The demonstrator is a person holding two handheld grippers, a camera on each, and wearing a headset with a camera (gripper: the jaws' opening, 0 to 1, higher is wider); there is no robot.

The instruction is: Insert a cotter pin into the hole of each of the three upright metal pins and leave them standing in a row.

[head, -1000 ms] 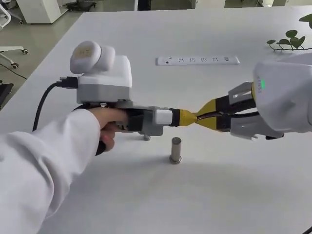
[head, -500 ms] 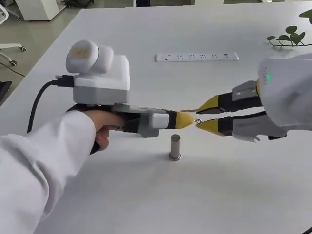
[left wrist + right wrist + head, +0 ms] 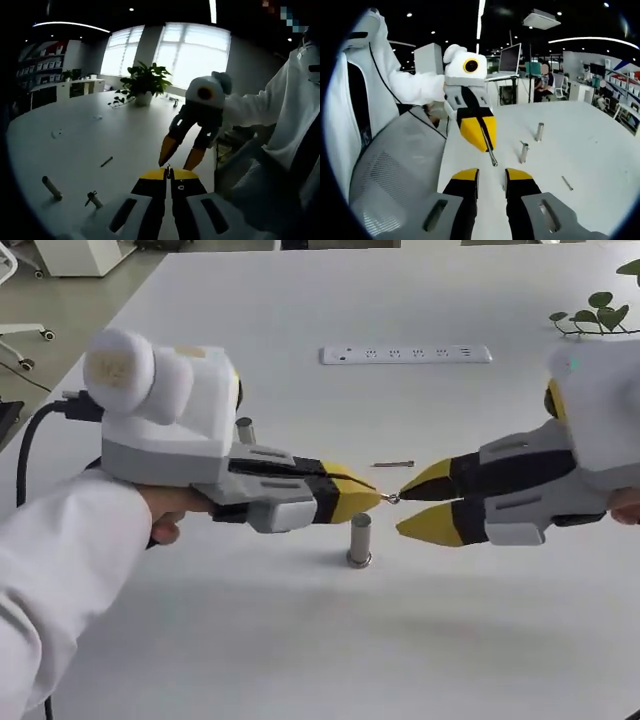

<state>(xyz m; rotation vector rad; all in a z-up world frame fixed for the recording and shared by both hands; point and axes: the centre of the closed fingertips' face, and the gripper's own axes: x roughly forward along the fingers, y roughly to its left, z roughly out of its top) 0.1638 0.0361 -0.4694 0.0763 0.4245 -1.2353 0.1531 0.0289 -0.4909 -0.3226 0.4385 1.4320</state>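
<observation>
Presently the step in hand looks like a mid-air transfer or regrip of one cotter pin (image 3: pixel 491 156), not yet an insertion. The left gripper (image 3: pixel 380 498) has its jaws closed on that pin, whose free end projects toward the right gripper (image 3: pixel 402 510). The right gripper's jaws stand apart with nothing between them, their tips just beside the pin's end. Both grippers are held above the table (image 3: pixel 300 640).

An upright metal pin (image 3: pixel 359 538) stands at 6 o'clock from the meeting jaw tips, close below them, with no cotter pin visibly through it in the head view. A second metal pin (image 3: pixel 245 430) stands at 10 o'clock, partly behind the left gripper's body. In the right gripper view one standing pin appears to carry a cross-piece near its top; this cannot be confirmed.

Judgement: the next move calls for the right jaws to close squarely on the free end, or for the held pin to be lowered and aligned with the hole, which is too small to make out.

A loose cotter pin (image 3: pixel 393 464) lies at 12 o'clock from the tips, and a power strip (image 3: pixel 405 356) lies farther along that line. A plant (image 3: pixel 595 320) sits at 2 o'clock. Nothing obstructs the approach, though the nearest pin could be toppled by a low pass.
</observation>
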